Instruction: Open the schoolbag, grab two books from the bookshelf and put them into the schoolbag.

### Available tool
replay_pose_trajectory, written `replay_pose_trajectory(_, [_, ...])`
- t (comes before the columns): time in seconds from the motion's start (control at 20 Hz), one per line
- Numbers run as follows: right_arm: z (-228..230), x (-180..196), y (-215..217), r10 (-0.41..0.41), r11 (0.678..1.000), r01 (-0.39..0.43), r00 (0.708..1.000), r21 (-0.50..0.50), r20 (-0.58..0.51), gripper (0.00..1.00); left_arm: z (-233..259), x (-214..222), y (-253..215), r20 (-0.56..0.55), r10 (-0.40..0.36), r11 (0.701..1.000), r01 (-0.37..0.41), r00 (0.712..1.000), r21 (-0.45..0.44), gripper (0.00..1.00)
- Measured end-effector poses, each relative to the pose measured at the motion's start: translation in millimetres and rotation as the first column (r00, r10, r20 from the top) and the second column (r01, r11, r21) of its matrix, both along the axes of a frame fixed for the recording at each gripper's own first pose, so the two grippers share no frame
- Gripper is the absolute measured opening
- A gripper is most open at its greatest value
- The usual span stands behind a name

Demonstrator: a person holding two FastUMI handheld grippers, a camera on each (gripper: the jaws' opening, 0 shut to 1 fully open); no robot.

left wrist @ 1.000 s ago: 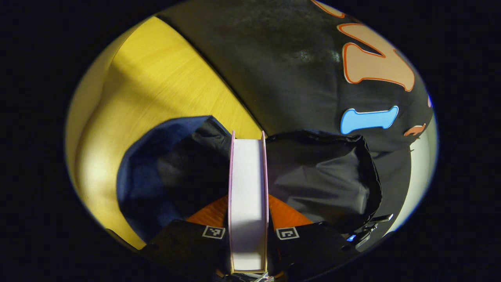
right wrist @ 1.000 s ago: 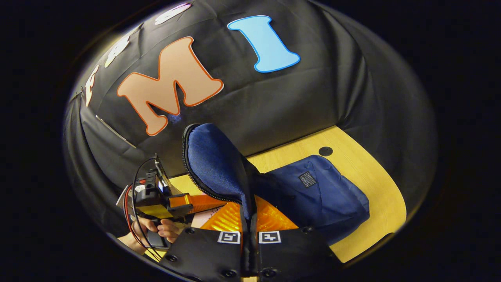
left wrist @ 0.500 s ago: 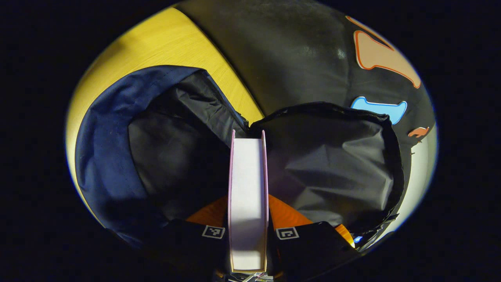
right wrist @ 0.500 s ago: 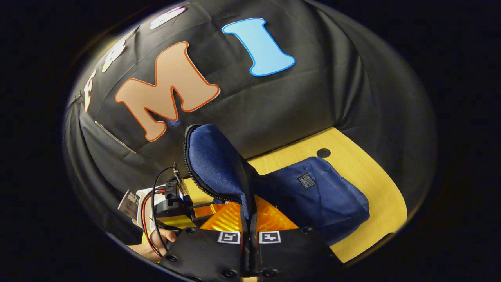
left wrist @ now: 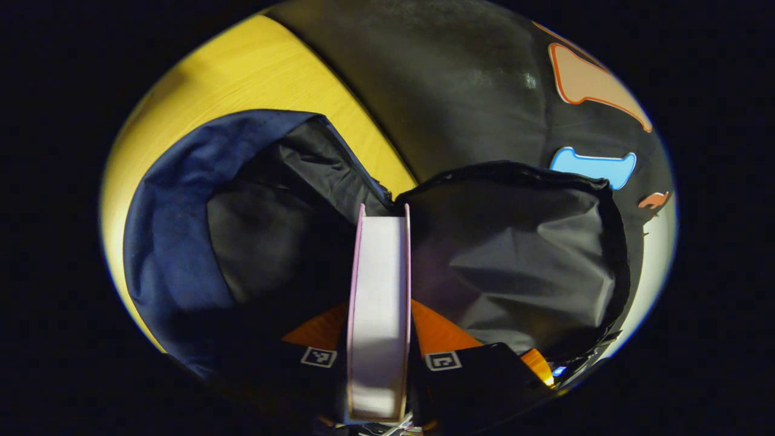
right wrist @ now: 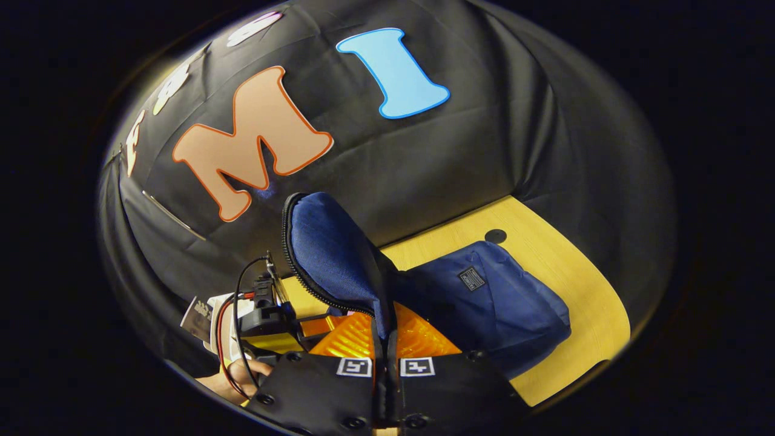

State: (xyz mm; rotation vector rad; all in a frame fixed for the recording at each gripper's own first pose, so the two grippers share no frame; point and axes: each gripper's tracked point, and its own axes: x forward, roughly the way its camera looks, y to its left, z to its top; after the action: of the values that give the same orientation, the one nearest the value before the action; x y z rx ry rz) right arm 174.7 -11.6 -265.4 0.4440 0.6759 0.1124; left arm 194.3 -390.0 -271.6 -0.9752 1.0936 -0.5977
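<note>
Writing is hard to find: the bag (right wrist: 496, 303) has a small dark patch (right wrist: 471, 278) sewn on its blue front, but the words on it are too tiny to read. Each gripper has little black and white square tags near its fingers. In the left gripper view, the left gripper (left wrist: 378, 363) is clamped on a book (left wrist: 378, 303), one finger on each cover. The book has thin pink covers and white page edges, and it stands on edge, pointing into the open bag (left wrist: 181, 242). The bag is dark blue outside with black lining inside, and it lies on a yellow wood table (left wrist: 254, 79). Its mouth gapes wide around the far end of the book, so the book's tip is at or just inside the opening; how deep it goes is hard to say. The bottom of the bag is dark and cannot be made out. In the right gripper view, the right gripper (right wrist: 385, 369) pinches the bag's flap (right wrist: 333, 254) tight between both fingers and holds it up. The flap has a black zipper along its edge. The left gripper (right wrist: 266, 318) is at the lower left with red and black wires, and a hand (right wrist: 233, 378) under it is partly cut off. A small black round spot (right wrist: 495, 236) sits on the table behind the bag.
</note>
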Motion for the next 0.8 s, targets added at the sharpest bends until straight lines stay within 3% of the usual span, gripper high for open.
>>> replay_pose_trajectory(0.05, [-1.0, -1.5, 0.3, -0.004, 1.0, 0.004, 1.0, 0.003, -0.001, 0.04, -10.7, -5.9, 1.8, 0.022, -0.045, 0.996, 0.043, 0.999, 0.075, 0.69])
replay_pose_trajectory(0.1, [-1.4, -0.9, 0.1, -0.008, 1.0, 0.008, 1.0, 0.003, -0.001, 0.04, -18.7, -9.4, 8.1, 0.043, -0.085, 0.986, 0.078, 0.995, 0.147, 0.63])
replay_pose_trajectory(0.15, [-2.1, -1.0, -0.6, -0.011, 1.0, 0.011, 1.0, 0.001, -0.001, 0.04, -21.3, -13.2, 11.9, 0.054, -0.114, 0.977, 0.102, 0.992, 0.189, 0.76])
replay_pose_trajectory(0.3, [-2.9, -1.8, -0.7, -0.015, 1.0, 0.015, 1.0, -0.008, 0.001, 0.02, -20.8, -15.4, 8.0, 0.092, -0.172, 0.955, 0.144, 0.981, 0.259, 0.75])
replay_pose_trajectory(0.5, [-0.7, -6.5, -2.6, -0.015, 1.0, 0.015, 1.0, -0.011, -0.001, 0.04, -19.3, -14.4, 31.1, 0.225, -0.313, 0.848, 0.165, 0.923, 0.504, 0.81])
replay_pose_trajectory(0.55, [-1.0, -5.8, -3.7, -0.018, 1.0, 0.018, 1.0, -0.009, -0.001, 0.02, -11.8, -14.8, 34.6, 0.252, -0.332, 0.837, 0.161, 0.909, 0.523, 0.89])
replay_pose_trajectory(0.8, [-3.0, -7.2, -4.4, -0.025, 1.0, 0.025, 1.0, -0.004, -0.002, 0.02, 0.5, -9.7, 33.7, 0.347, -0.369, 0.796, 0.1, 0.862, 0.597, 0.95])
